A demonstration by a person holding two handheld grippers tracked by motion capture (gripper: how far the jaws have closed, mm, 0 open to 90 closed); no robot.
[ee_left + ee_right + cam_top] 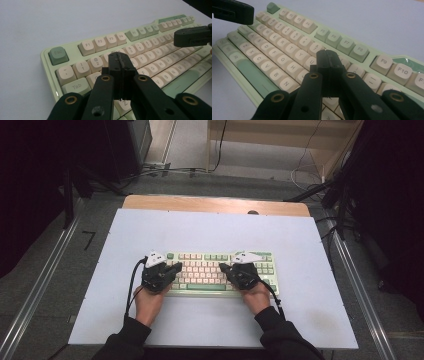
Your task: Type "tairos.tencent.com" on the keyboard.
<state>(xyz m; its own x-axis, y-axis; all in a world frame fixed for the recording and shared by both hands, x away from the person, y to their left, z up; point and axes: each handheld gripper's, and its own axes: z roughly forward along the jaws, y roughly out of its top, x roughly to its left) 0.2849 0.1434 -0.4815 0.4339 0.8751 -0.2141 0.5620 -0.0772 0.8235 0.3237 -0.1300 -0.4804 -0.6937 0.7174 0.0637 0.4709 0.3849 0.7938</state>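
Sleeves [125, 340] in dark fabric are coming in from the near edge of the table, each hand carrying a gripper over the keyboard [220, 270]. Nearest, the left hand [149, 301] is holding the left gripper [178, 267] above the keyboard's left end, its jaws pressed fully together with nothing between them; in the left gripper view the closed tips [120, 61] are hanging over the number row beside the 2 key [96, 63]. Alongside, the right hand [256, 297] is holding the right gripper [223, 268] over the right half, jaws likewise closed and empty, its tips [327, 59] hovering near the U key [311, 62]. The two grippers are pointing inward at each other, apart. Beyond them the green-and-cream keyboard is lying flat in the middle of a white mat [210, 227], and farther back a wooden table edge [200, 204] is showing.
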